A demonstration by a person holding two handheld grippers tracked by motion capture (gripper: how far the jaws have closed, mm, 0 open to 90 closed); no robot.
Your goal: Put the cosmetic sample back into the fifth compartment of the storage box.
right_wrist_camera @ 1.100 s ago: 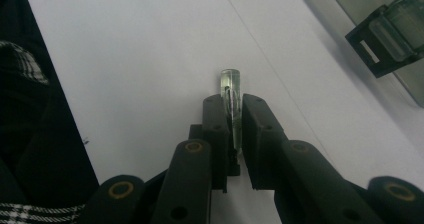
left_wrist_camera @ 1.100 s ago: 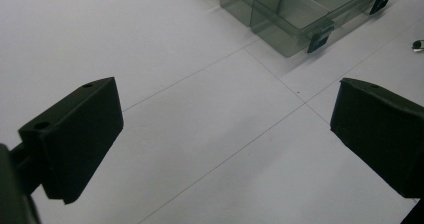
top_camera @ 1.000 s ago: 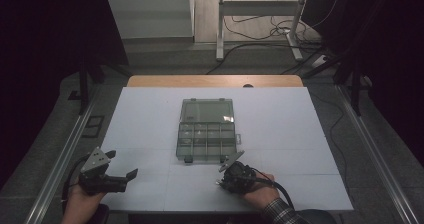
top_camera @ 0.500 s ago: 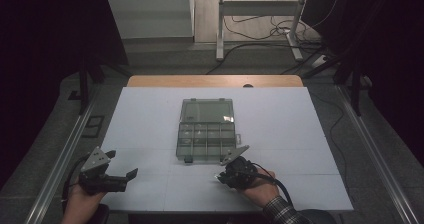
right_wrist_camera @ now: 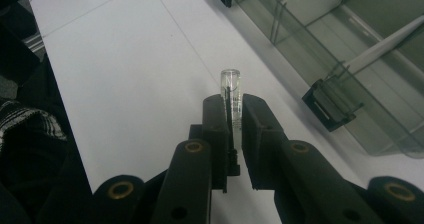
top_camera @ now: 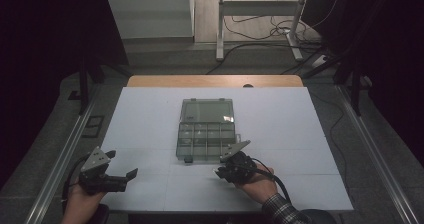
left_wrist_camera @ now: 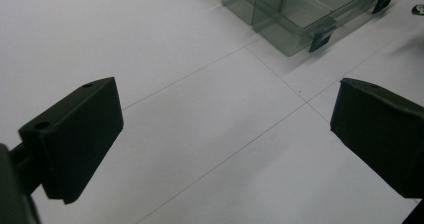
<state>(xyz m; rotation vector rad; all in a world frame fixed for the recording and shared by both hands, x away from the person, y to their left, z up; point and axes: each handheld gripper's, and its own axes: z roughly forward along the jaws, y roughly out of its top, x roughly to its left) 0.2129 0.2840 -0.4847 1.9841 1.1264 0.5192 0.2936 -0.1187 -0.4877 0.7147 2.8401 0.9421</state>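
A clear, smoke-tinted compartment box (top_camera: 206,129) lies open in the middle of the white table, its lid flat behind it. My right gripper (top_camera: 219,172) hovers just in front of the box's near right corner, pointing left. In the right gripper view it (right_wrist_camera: 234,115) is shut on a small clear tube (right_wrist_camera: 230,90) that sticks up past the jaw tips, with the box (right_wrist_camera: 360,49) and a black latch (right_wrist_camera: 330,106) close on the right. My left gripper (top_camera: 123,165) is at the near left of the table, open and holding nothing (left_wrist_camera: 225,134); the box corner (left_wrist_camera: 300,19) lies ahead of it.
The white table top (top_camera: 300,124) is marked with thin grid lines. A wooden strip (top_camera: 215,81) runs along its far edge. Metal rails (top_camera: 65,149) flank both sides. Cables and a stand's legs (top_camera: 260,29) are on the floor beyond.
My right gripper has risen a little and edged right, still shut on the tube. The left gripper has hardly moved.
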